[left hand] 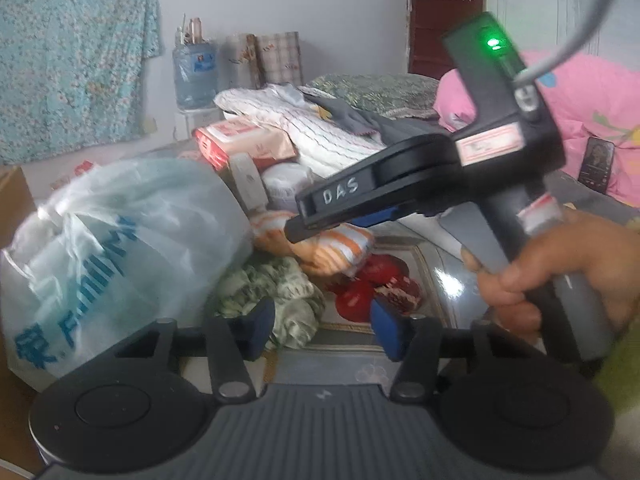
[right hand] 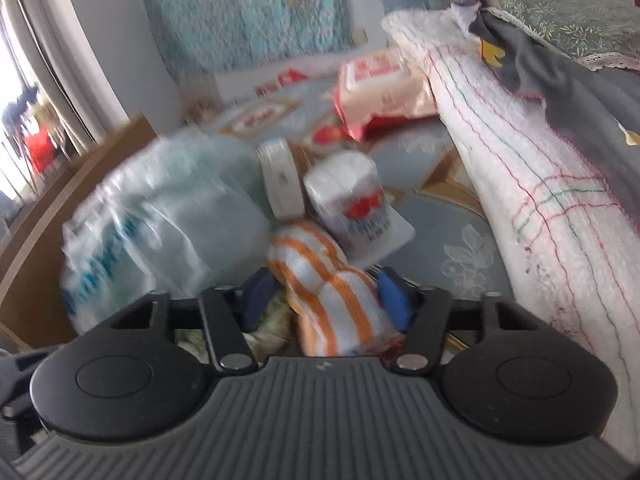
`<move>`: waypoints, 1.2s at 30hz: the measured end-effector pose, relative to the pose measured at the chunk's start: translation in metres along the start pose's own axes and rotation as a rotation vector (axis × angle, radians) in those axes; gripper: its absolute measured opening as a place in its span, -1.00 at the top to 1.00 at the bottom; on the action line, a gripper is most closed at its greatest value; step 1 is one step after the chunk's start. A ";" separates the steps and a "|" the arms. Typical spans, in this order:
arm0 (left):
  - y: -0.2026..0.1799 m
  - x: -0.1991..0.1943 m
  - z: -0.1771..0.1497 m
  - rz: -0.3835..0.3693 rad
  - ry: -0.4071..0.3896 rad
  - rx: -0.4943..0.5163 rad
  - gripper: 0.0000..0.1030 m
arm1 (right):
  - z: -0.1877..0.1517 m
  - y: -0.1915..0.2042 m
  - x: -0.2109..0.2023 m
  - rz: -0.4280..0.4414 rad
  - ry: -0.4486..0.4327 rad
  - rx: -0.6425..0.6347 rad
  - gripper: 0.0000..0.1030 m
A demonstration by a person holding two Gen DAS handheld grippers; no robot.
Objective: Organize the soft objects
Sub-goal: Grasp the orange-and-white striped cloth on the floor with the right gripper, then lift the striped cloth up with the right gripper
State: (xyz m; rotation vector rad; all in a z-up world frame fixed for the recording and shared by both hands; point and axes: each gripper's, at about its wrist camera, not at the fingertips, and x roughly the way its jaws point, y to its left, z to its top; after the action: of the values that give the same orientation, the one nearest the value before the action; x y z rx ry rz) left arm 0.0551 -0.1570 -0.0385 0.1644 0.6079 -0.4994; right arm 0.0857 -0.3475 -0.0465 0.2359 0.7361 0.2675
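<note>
My right gripper [right hand: 326, 300] is shut on an orange-and-white striped cloth [right hand: 332, 300], which bulges between its blue pads. In the left wrist view the same gripper [left hand: 296, 232] reaches in from the right, its tip at the striped cloth [left hand: 336, 248]. My left gripper [left hand: 322, 326] is open and empty, just above a green patterned cloth [left hand: 280, 292]. A pale plastic bag with blue print [left hand: 120, 256] lies at the left; it also shows in the right wrist view [right hand: 160, 220]. A wrapped tissue pack [right hand: 348, 200] stands behind the striped cloth.
A pink wipes pack [left hand: 244, 144], a folded white blanket [right hand: 540, 184], grey clothing [left hand: 360, 116] and a green pillow [left hand: 380, 92] lie at the back. A pink quilt [left hand: 580, 100] and a phone [left hand: 596, 164] are right. A white roll [right hand: 280, 180] stands by the bag.
</note>
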 end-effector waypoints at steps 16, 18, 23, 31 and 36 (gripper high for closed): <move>-0.002 0.012 -0.009 -0.154 0.071 -0.040 -0.14 | -0.040 -0.033 -0.044 0.103 0.103 0.318 0.11; 0.001 0.014 -0.008 -0.181 0.084 -0.065 -0.26 | -0.044 -0.037 -0.045 0.141 0.124 0.358 0.10; 0.005 0.017 -0.008 -0.209 0.104 -0.112 -0.46 | -0.059 -0.046 -0.041 0.251 0.194 0.464 0.09; 0.006 0.025 -0.006 -0.163 0.136 -0.138 -0.24 | -0.063 -0.045 -0.043 0.314 0.206 0.466 0.00; 0.003 0.024 -0.006 -0.147 0.129 -0.126 -0.14 | -0.054 -0.043 -0.048 0.285 0.133 0.421 -0.16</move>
State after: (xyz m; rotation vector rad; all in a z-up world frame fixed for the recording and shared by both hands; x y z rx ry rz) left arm 0.0703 -0.1624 -0.0573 0.0328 0.7790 -0.5940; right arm 0.0219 -0.3971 -0.0681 0.7317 0.8875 0.4002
